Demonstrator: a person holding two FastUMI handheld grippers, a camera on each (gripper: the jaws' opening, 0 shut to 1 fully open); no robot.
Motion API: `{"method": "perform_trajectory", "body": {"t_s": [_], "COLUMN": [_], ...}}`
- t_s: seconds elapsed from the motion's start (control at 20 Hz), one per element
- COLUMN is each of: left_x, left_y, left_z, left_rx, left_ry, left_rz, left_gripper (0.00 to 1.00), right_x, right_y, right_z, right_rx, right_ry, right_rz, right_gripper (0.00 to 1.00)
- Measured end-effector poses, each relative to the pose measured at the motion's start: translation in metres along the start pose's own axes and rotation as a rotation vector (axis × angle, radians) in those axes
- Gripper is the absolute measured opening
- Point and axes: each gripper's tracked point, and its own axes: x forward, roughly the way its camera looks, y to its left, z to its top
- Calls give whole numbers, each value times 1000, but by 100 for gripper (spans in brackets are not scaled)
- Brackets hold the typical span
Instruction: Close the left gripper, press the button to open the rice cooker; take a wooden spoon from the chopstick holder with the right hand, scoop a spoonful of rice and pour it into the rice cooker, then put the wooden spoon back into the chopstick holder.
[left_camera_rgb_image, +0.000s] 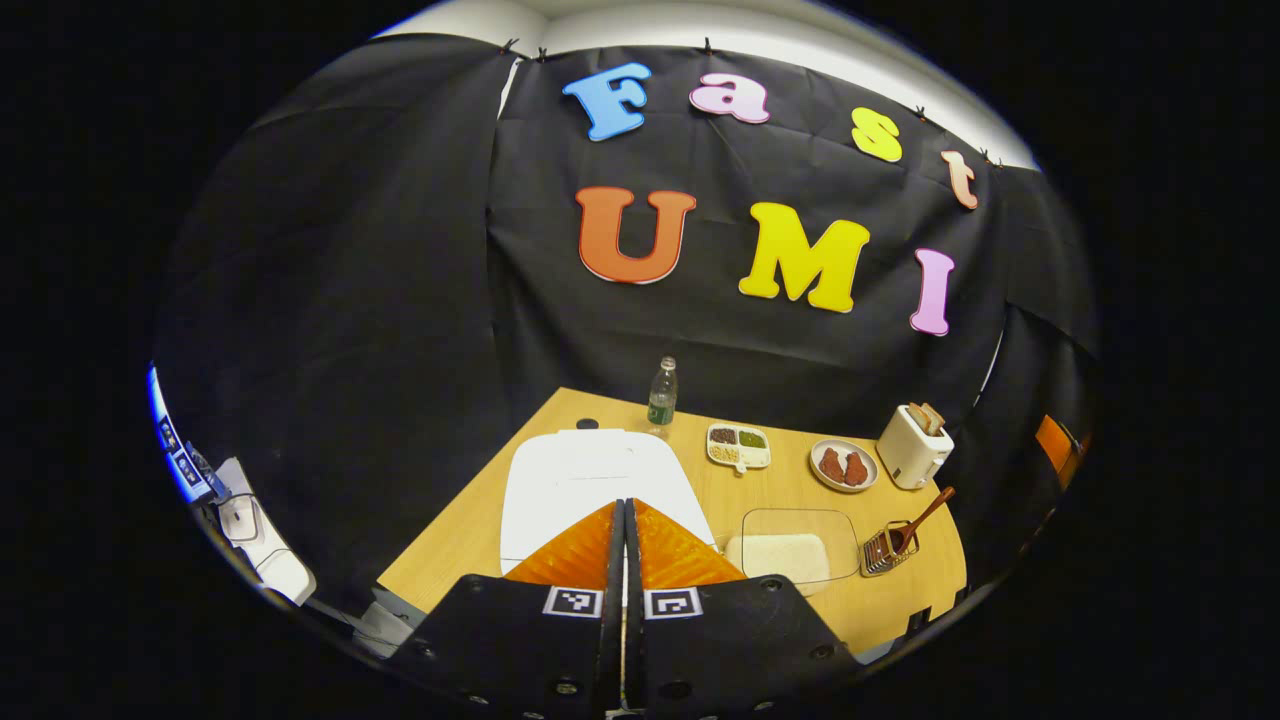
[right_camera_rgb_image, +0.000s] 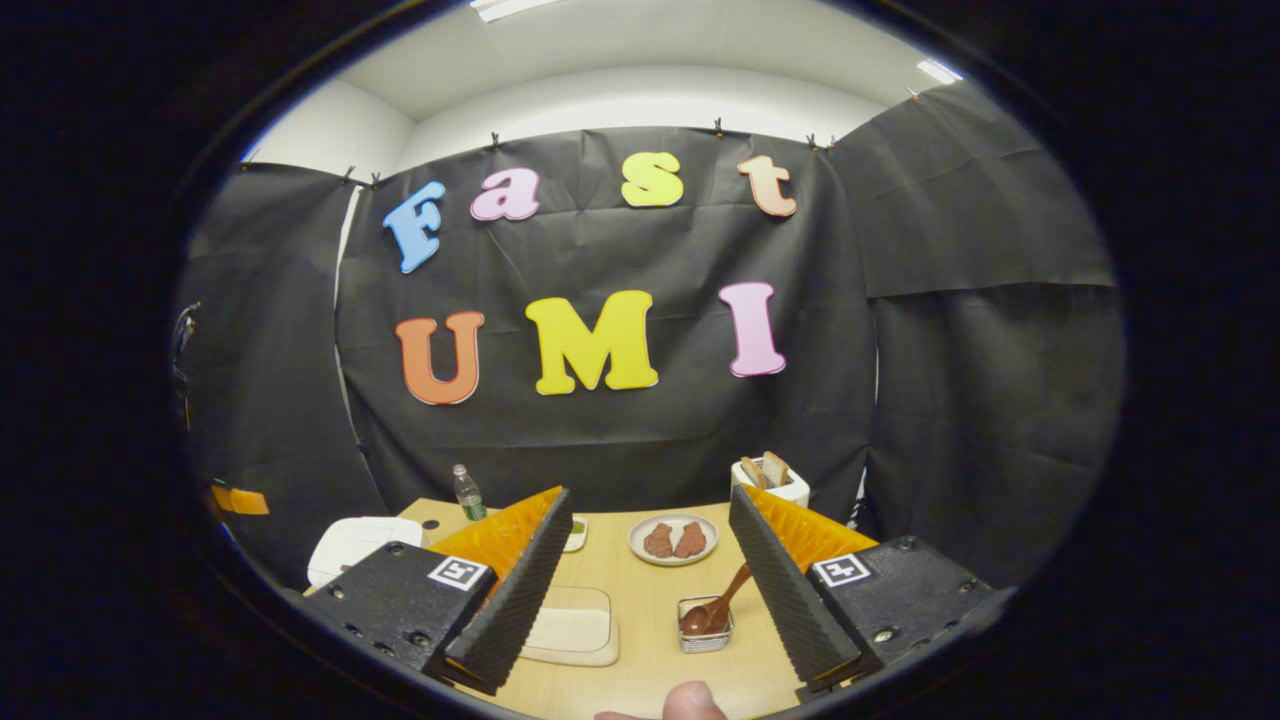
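Both tongs are hovering above the near edge of the wooden table (right_camera_rgb_image: 650, 590). Seen in the left gripper view, the left gripper (left_camera_rgb_image: 625, 515) is pressing its two fingers together with nothing between them, and its tips are pointing over the white rice cooker (left_camera_rgb_image: 590, 480), whose lid is lying shut. Seen in the right gripper view, the right gripper (right_camera_rgb_image: 650, 540) is spreading its fingers wide and gripping nothing, and a fingertip (right_camera_rgb_image: 692, 702) of the person is peeking in at the bottom edge.

Just past the grippers, a clear container of rice (left_camera_rgb_image: 790, 550) is sitting on the table right beside the rice cooker; in the right gripper view it is lying near the left finger. Next to it, on the side away from the cooker, the chopstick holder (left_camera_rgb_image: 885, 550) is standing with the wooden spoon (left_camera_rgb_image: 925, 515) leaning in it, handle tilting up and out. In the right gripper view the spoon (right_camera_rgb_image: 715, 605) is resting between the open fingers, farther off, bowl down in the holder (right_camera_rgb_image: 705, 630).

Farther back, a divided dish (left_camera_rgb_image: 738, 446) with small portions is sitting behind the cooker, and a round plate (left_camera_rgb_image: 843, 466) with two reddish pieces is lying near it. A white toaster (left_camera_rgb_image: 914, 445) with bread slices poking up is standing toward the far corner, and a plastic bottle (left_camera_rgb_image: 662, 395) is standing upright at the back edge against the black cloth.
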Motion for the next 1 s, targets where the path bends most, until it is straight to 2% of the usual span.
{"method": "perform_trajectory", "body": {"t_s": [0.1,0.15,0.35,0.5,0.65,0.75,0.8,1.0], "left_x": [13,4,53,79,102,114,119,129], "left_y": [5,13,19,19,28,33,34,38], "left_z": [-6,-14,-37,-57,-71,-77,-81,-90], "left_rx": [-13,-15,-57,-142,-171,-189,-198,-201], "left_ry": [37,48,167,268,304,321,330,346], "left_rz": [-10,-12,-35,-51,-47,-37,-31,-20], "left_gripper": [1,1,0,0,0,0,0,0], "right_x": [5,8,23,32,39,41,42,47], "right_y": [-6,-9,-20,-26,-28,-29,-28,-33], "right_z": [-5,-8,-26,-42,-70,-84,-87,-86], "right_rx": [4,5,-14,-14,-4,5,7,4], "right_ry": [12,17,49,85,163,207,219,223], "right_rz": [-10,-17,-33,-42,-51,-53,-53,-63], "right_gripper": [100,100,100,100,100,96,100,100]}}
